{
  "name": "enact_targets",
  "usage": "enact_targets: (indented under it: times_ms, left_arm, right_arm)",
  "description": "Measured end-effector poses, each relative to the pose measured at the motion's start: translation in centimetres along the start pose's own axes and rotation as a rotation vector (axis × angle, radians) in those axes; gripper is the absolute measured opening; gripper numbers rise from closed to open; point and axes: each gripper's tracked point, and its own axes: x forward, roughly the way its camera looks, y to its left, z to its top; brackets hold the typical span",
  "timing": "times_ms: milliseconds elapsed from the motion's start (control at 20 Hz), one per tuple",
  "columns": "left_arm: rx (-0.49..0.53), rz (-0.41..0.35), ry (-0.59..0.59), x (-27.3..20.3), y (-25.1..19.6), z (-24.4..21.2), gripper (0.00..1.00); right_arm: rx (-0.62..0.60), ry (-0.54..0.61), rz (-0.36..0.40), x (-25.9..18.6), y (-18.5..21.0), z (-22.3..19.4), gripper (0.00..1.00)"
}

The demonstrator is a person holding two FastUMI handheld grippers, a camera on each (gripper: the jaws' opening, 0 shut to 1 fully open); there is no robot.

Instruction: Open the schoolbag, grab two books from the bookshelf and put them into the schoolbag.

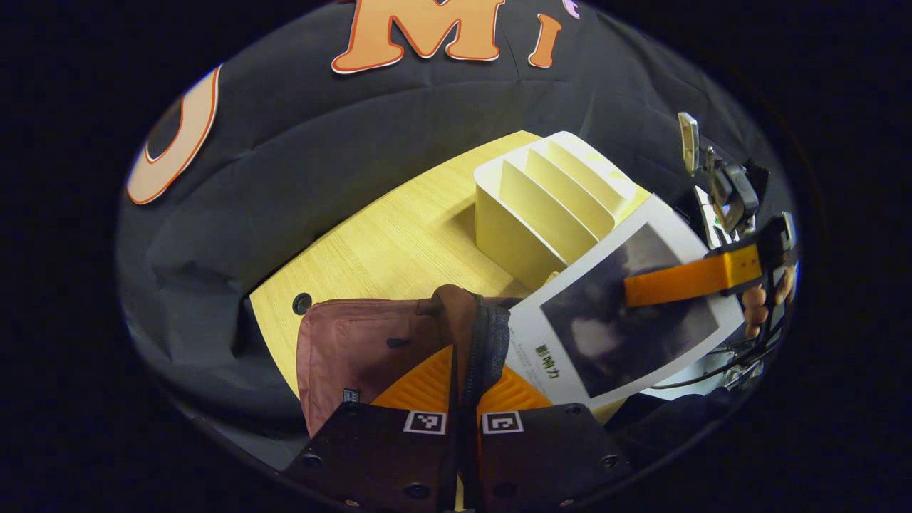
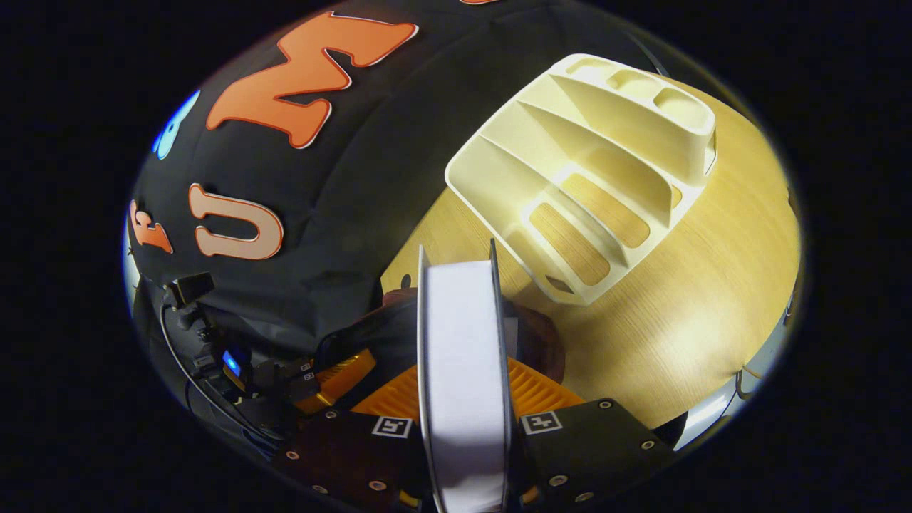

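Right tongs [image 2: 463,399] clamp a book [image 2: 463,356] above the schoolbag [image 1: 363,349]; bookshelf [image 2: 584,185] bare.

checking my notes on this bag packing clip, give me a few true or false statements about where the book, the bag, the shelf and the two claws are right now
1. The right claw is shut on a book. True.
2. The bookshelf has books standing in its slots. False: the slots that show are empty.
3. The left claw is shut on the schoolbag at its zippered edge. True.
4. The book lies flat on the table. False: it is held in the air beside the bag's opening.
5. The bookshelf stands on the wooden table. True.
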Motion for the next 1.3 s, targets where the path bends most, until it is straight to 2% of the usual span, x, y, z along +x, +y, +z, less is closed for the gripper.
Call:
enact_targets:
  times_ms: [300, 700, 1050, 1250, 1300]
  left_arm:
    - [-0.012, -0.008, -0.009, -0.1, -0.5, -0.3, 0.04]
    - [-0.003, -0.015, -0.024, 0.1, -1.2, -0.7, 0.05]
    - [0.002, -0.024, -0.046, 0.1, -2.7, -1.0, 0.04]
    - [0.031, -0.023, -0.038, 0.1, -3.9, -1.6, 0.04]
    - [0.032, -0.014, -0.039, 0.1, -3.8, -1.7, 0.04]
  right_arm:
    - [0.033, -0.051, 0.064, 4.1, 0.7, -0.6, 0.41]
    - [0.055, -0.050, 0.126, 9.1, 2.0, -3.7, 0.41]
    - [0.091, -0.138, 0.167, 11.6, 2.5, -4.3, 0.41]
    - [0.107, -0.130, 0.194, 13.4, 2.6, -5.1, 0.41]
    - [0.117, -0.127, 0.200, 13.5, 2.6, -5.3, 0.31]
